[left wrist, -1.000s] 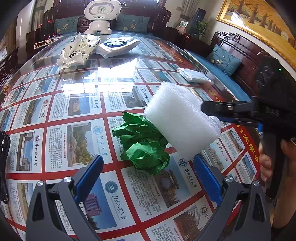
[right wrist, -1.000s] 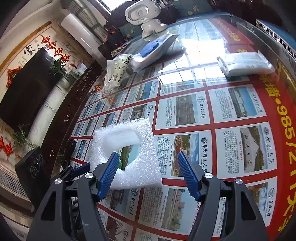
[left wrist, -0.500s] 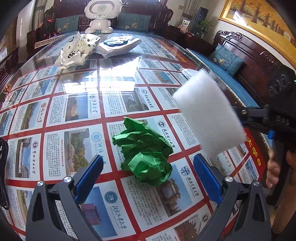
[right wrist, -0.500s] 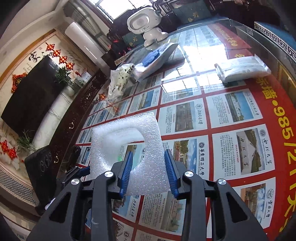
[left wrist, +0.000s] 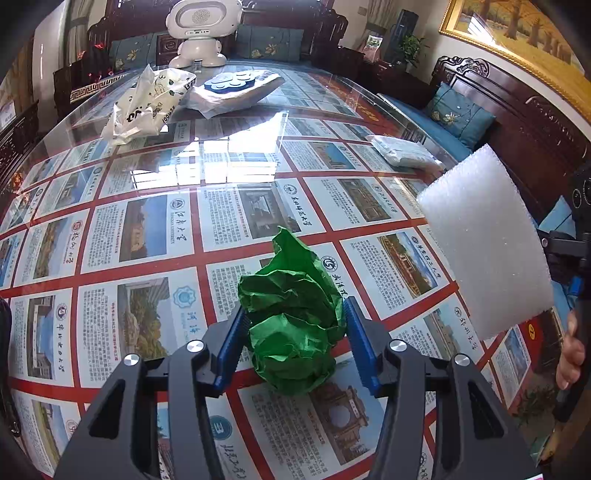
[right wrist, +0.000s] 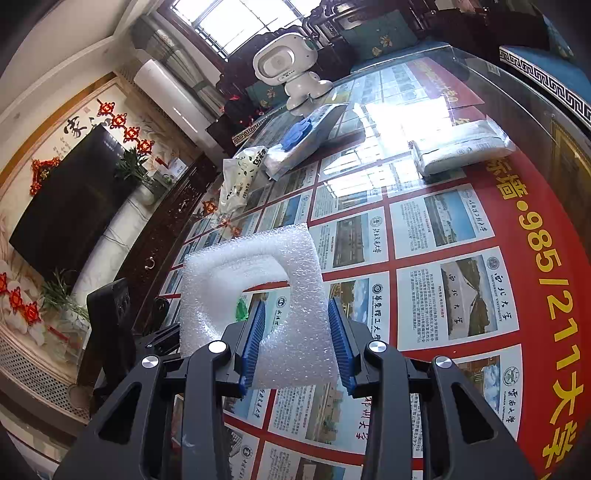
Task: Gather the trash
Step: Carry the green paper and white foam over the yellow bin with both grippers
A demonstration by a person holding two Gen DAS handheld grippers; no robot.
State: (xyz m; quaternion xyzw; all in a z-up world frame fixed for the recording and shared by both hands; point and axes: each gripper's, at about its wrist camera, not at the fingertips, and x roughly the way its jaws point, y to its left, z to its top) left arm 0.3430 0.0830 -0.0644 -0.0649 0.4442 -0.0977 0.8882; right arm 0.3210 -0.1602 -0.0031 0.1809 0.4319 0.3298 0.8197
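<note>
My left gripper (left wrist: 293,345) is shut on a crumpled green paper ball (left wrist: 291,314) that rests on the glass table top (left wrist: 147,236). My right gripper (right wrist: 295,347) is shut on a white foam sheet (right wrist: 258,291) with a square cut-out and holds it above the table. The foam sheet also shows in the left wrist view (left wrist: 487,240), raised at the right, with the right gripper's black body (left wrist: 569,251) and the hand behind it. A sliver of the green paper (right wrist: 241,309) shows through the foam's cut-out.
At the far end stand a white robot toy (left wrist: 201,29), a crumpled white printed bag (left wrist: 147,103) and a plastic package with a blue item (left wrist: 236,88). A wrapped white packet (left wrist: 402,155) lies near the right edge. Dark wooden sofas surround the table.
My left gripper moved forward and shut on the green paper ball. My right gripper shut on the foam sheet and lifted it up and to the right.
</note>
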